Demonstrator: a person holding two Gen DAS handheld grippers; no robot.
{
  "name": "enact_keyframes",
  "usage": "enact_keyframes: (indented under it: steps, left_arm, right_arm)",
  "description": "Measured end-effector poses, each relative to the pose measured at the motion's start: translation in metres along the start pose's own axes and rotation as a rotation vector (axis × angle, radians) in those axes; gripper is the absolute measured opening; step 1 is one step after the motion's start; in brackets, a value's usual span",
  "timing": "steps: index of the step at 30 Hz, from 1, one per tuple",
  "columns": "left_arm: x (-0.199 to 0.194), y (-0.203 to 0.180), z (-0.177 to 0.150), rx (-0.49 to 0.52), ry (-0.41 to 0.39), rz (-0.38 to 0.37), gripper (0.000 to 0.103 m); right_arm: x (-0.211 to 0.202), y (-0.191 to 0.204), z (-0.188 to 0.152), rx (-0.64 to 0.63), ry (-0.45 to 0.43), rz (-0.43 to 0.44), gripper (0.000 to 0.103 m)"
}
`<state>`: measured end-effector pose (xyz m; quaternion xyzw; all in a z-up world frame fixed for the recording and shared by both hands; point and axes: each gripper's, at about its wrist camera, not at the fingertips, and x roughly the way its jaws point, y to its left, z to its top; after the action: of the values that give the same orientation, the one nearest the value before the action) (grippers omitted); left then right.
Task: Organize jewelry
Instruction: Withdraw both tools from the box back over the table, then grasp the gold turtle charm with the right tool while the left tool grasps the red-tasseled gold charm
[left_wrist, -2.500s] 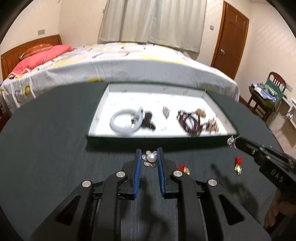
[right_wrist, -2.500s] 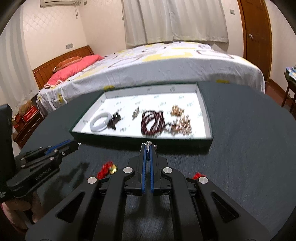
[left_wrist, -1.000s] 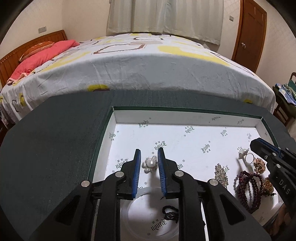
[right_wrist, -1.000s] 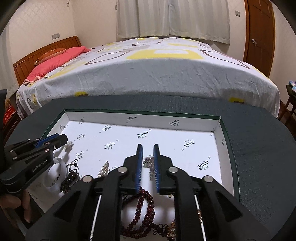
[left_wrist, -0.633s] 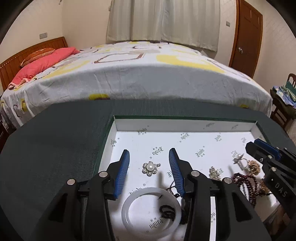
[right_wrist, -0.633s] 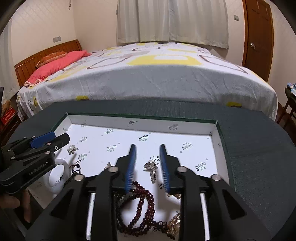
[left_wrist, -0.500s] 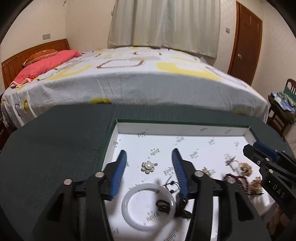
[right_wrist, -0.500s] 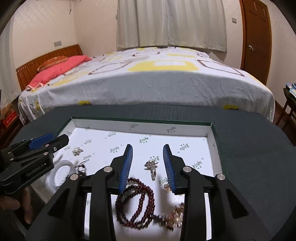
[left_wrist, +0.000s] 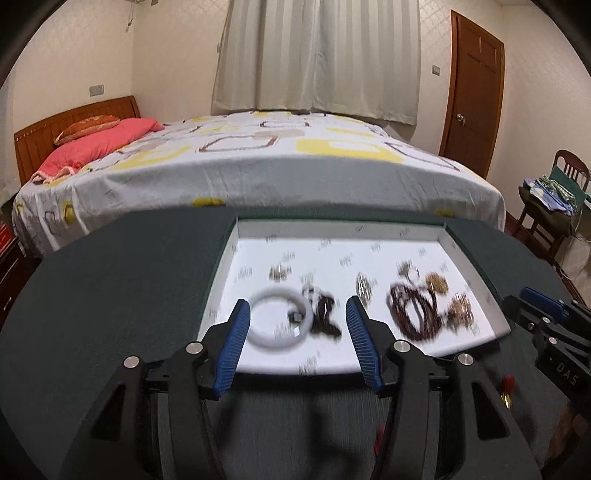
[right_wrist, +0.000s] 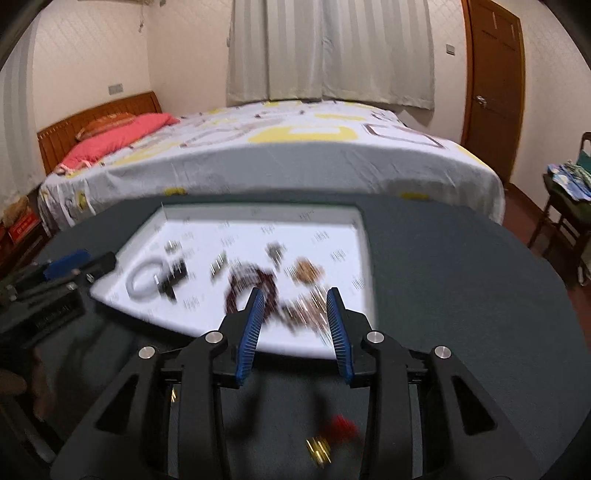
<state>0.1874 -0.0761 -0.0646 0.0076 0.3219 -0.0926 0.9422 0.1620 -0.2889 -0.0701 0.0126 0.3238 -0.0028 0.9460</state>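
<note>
Both grippers are empty, with their fingers apart. The left gripper (left_wrist: 297, 341) stands open with nothing between its blue pads; beyond its fingertips, inside the white-lined tray (left_wrist: 476, 273), lies the white bangle (left_wrist: 277, 323), and just to the right of it a dark blurred piece that I cannot identify. The small brooch (left_wrist: 279, 272) lies further ahead, between the two fingers in the view. The right gripper (right_wrist: 295, 330) is also open and holds nothing; ahead of its fingers are the dark red bead necklace (right_wrist: 251, 284) and a golden cluster (right_wrist: 308, 271), both in the tray.

I judge that a placing step is finished and the step in hand is to fetch the next loose pieces. These lie on the dark green table (right_wrist: 461, 295), on the near side of the tray: a red and gold earring (right_wrist: 328, 441) below the right gripper's fingers, and another red and gold earring (left_wrist: 506, 387) to the right of the left gripper's fingers.

The next move calls for lowering one gripper over such an earring, with a finger on each side, and closing gently, because the piece is small and flat.
</note>
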Motion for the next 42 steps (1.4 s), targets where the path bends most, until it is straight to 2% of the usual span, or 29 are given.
enact_keyframes:
  steps: [7,11,27,31,34,42]
  left_arm:
    - [-0.017,0.002,-0.039,-0.029,0.062,0.010,0.053]
    - [-0.024,0.003,-0.056,-0.041,0.091,0.018,0.053]
    - [-0.032,-0.005,-0.068,-0.029,0.100,0.026,0.053]
    - [-0.030,-0.007,-0.068,-0.024,0.106,0.023,0.053]
    - [-0.030,-0.010,-0.070,-0.018,0.110,0.017,0.053]
    - [-0.032,-0.023,-0.071,0.000,0.111,-0.009,0.053]
  right_arm:
    - [-0.027,-0.016,-0.048,0.010,0.055,-0.051,0.035]
    - [-0.033,-0.023,-0.063,0.030,0.075,-0.057,0.035]
    - [-0.010,-0.012,-0.075,0.022,0.173,-0.028,0.035]
    - [-0.003,-0.012,-0.079,0.016,0.213,-0.021,0.030]
    - [-0.003,-0.009,-0.081,-0.005,0.213,-0.025,0.014]
    - [-0.009,-0.013,-0.082,0.016,0.201,-0.004,0.013]
